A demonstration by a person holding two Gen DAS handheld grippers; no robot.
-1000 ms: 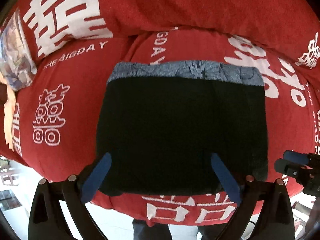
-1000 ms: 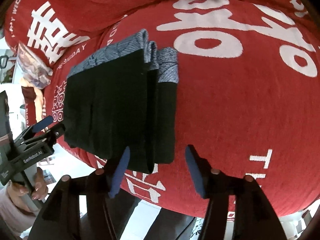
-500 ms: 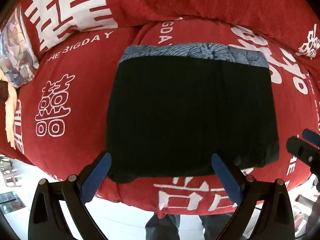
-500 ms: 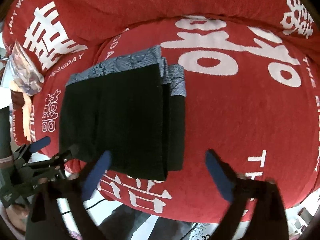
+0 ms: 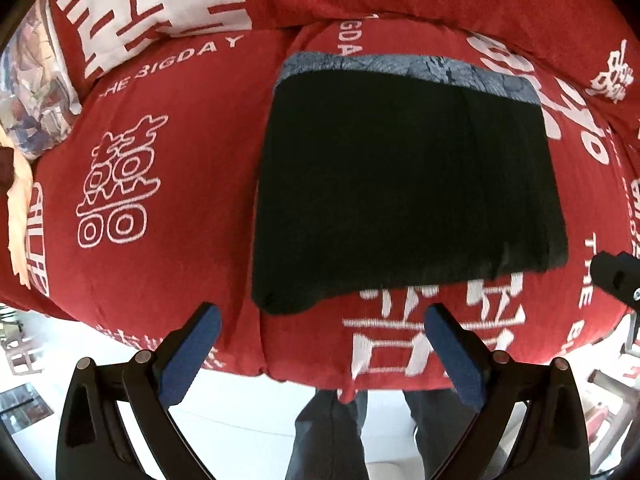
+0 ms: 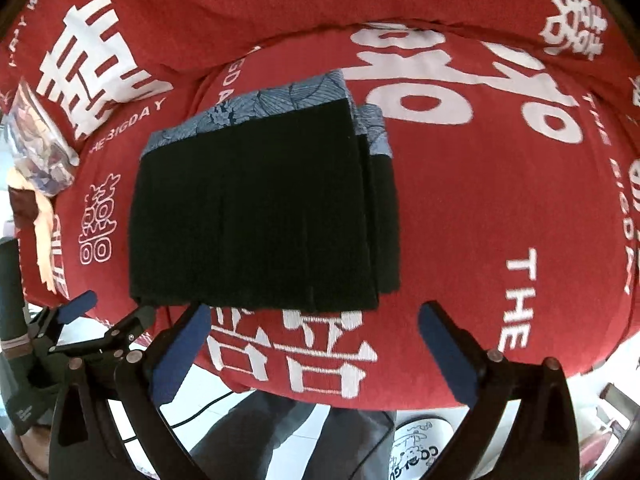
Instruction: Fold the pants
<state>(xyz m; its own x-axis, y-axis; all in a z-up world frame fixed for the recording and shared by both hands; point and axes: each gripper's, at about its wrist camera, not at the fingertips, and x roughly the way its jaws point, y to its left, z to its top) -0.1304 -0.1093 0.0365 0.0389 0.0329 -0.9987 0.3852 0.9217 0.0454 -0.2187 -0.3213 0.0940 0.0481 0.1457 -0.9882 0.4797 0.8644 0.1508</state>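
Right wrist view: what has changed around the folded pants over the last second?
The right hand-held gripper had the pants' near edge between its fingers; its jaws have just been opening, and it has let go and backed off. The left hand-held gripper, open, drew back too. The pants stayed folded on the red cover, patterned waistband at the far edge.

A broad cushioned seat under a red fabric cover printed with white characters and lettering [image 5: 168,152] fills most of the room. At its far left lies a pale patterned cushion [image 5: 36,92]. Near its front edge a bright white floor [image 5: 240,420] shows, crossed by a thin black cable [image 6: 204,408].
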